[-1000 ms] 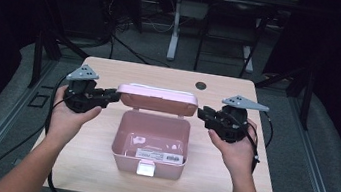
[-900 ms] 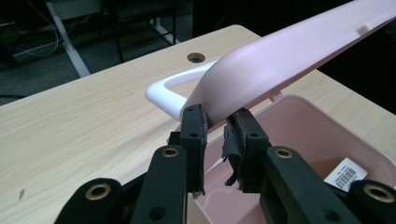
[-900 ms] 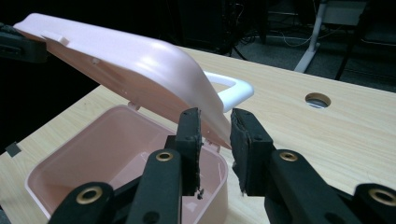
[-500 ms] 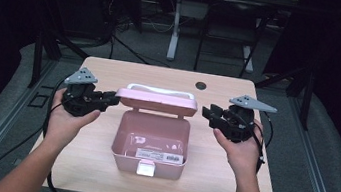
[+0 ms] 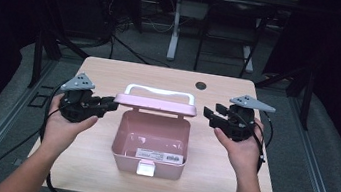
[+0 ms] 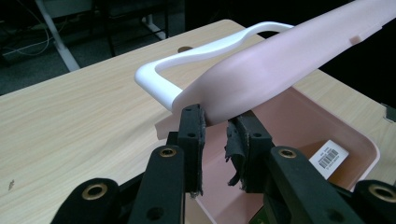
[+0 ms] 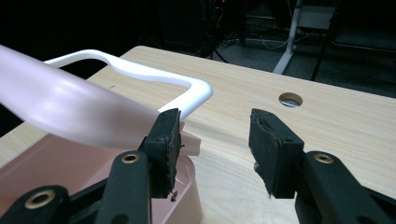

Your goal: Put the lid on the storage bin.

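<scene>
Table [image 5: 111, 75], light wood. Pink box [image 5: 151, 146] at centre, open, front latch toward person; label inside on floor.

Lid [image 5: 156, 105] stands up off back edge, long axis L–R, white handle [image 5: 159, 92] along its top.

L gripper [image 5: 106, 105] at lid's L end: pads close on either side of lid corner [image 6: 219, 114], looks pinched, partly open only by lid's thickness.

R gripper [image 5: 208, 116] off lid's R end, jaws just been opening, now wide, nothing between; lid sits beside its inner pad [image 7: 166, 135].

L nearer, holds lid alone. Judgement: lid swings fwd/down about the L–R hinge line to close.
</scene>
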`<state>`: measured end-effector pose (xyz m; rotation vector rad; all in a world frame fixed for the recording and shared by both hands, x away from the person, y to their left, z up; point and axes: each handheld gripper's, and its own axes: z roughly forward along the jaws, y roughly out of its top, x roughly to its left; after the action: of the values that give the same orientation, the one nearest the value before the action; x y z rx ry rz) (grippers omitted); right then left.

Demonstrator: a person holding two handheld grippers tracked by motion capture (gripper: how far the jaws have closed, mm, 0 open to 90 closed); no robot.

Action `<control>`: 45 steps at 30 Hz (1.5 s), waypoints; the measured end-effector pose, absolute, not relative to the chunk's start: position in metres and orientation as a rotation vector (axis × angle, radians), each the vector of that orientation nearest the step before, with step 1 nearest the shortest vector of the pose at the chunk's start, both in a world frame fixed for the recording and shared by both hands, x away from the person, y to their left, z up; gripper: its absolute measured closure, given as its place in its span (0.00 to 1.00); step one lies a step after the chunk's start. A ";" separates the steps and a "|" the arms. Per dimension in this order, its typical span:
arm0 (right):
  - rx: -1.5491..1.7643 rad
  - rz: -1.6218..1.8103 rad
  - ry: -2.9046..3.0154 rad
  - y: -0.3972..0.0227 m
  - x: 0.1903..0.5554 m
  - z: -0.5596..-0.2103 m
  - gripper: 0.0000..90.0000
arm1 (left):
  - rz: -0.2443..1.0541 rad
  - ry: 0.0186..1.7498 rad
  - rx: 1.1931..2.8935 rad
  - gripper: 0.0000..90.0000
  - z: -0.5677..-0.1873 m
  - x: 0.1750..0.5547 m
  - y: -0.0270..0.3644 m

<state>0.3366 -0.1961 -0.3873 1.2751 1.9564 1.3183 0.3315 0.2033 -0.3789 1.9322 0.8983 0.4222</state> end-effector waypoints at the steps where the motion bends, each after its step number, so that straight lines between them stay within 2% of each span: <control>1: 1.277 1.318 1.957 -0.196 0.337 -0.388 0.58 | 0.421 0.896 1.937 0.83 -0.379 0.331 0.204; 13: 1.288 1.300 1.964 -0.196 0.340 -0.391 0.55 | 0.407 0.892 1.927 0.82 -0.388 0.321 0.205; 45: 1.297 1.294 1.985 -0.193 0.342 -0.396 0.55 | 0.422 0.872 1.942 0.81 -0.414 0.289 0.208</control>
<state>0.3422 -0.1930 -0.3961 1.2975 1.9855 1.2944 0.2892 0.2080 -0.4144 1.9425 0.8721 0.4218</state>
